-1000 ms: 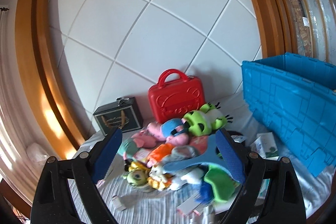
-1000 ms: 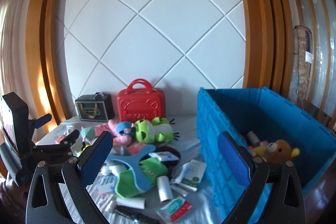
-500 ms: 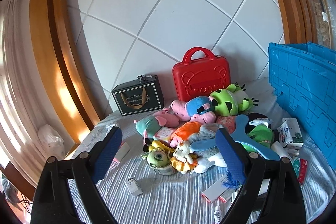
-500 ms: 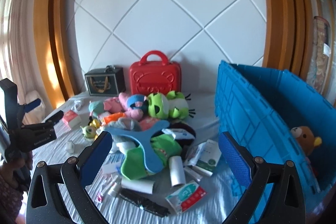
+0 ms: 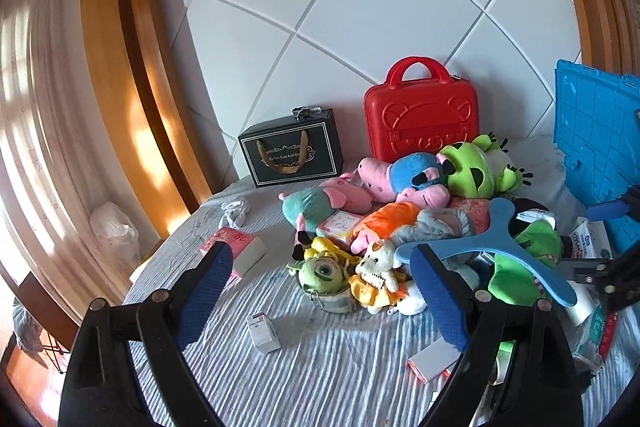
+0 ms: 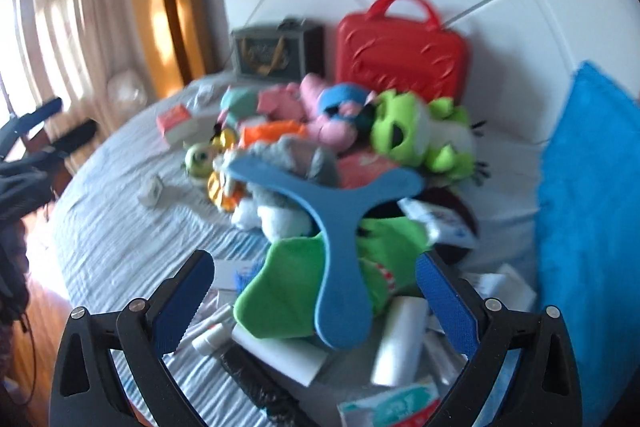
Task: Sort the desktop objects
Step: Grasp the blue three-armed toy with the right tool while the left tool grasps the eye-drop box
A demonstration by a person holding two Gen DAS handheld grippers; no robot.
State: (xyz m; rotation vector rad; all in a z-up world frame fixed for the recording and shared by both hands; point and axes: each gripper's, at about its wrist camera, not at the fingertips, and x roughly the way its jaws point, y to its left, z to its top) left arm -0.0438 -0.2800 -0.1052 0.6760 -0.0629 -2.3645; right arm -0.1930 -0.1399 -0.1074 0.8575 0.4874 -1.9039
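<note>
Both grippers stood wide open, holding nothing. The left gripper (image 5: 322, 291) hung over the striped bed (image 5: 320, 379), the plush toy pile (image 5: 384, 211) just ahead. The blue three-armed boomerang (image 6: 340, 227) lay between the right gripper (image 6: 316, 291) fingers, untouched.

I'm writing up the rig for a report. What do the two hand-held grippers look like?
Both look alike. The left hand-held gripper has a black plastic frame with triangular cut-outs, silver rivets at the joints, and two fingers faced with textured dark-blue pads. The right hand-held gripper has the same black frame, silver rivets and blue pads. No cables or markings show.
</note>
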